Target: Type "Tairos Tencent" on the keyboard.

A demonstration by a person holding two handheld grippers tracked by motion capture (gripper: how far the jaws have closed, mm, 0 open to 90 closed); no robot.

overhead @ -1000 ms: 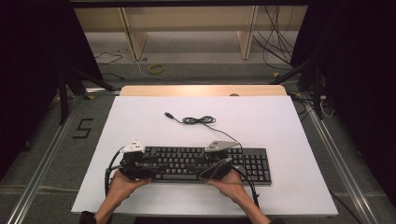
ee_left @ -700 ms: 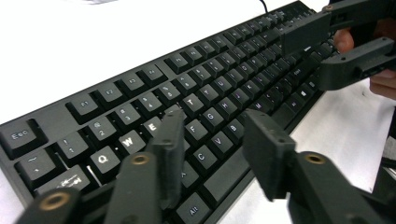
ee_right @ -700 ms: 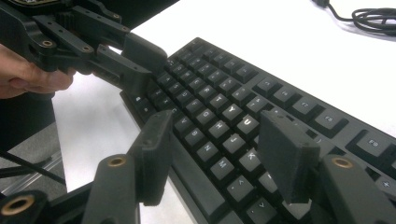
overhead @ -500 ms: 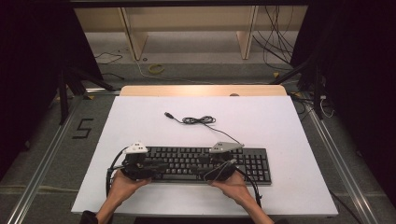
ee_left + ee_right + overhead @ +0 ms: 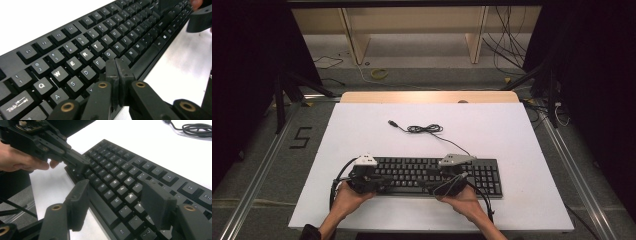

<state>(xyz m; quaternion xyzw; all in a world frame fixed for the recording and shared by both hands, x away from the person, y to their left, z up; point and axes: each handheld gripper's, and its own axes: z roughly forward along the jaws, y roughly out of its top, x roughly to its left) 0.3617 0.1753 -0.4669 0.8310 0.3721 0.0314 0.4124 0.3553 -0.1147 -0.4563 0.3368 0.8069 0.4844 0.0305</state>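
Observation:
A black keyboard [image 5: 484,176] lies across the near part of the white table [image 5: 522,145]; its cable [image 5: 424,129] coils behind it and ends in a plug [image 5: 391,122]. My left gripper [image 5: 386,181] is over the keyboard's left half, with its jaws pressed together and nothing between them. In the left gripper view its tips [image 5: 116,67] sit at the lower letter rows of the keyboard [image 5: 82,45]. My right gripper [image 5: 426,184] stands open over the middle keys, straddling the keyboard's [image 5: 120,175] front rows [image 5: 117,195]. The left gripper [image 5: 75,161] points at it from the other side.
A wooden strip [image 5: 427,96] runs along the table's far edge. Shelving legs and loose cables [image 5: 377,72] stand on the floor beyond. Bare white tabletop lies to the right of the keyboard and behind it around the coiled cable.
Both grippers have shifted slightly to the right along the keyboard and a touch nearer the person. The keyboard and its cable have not moved.

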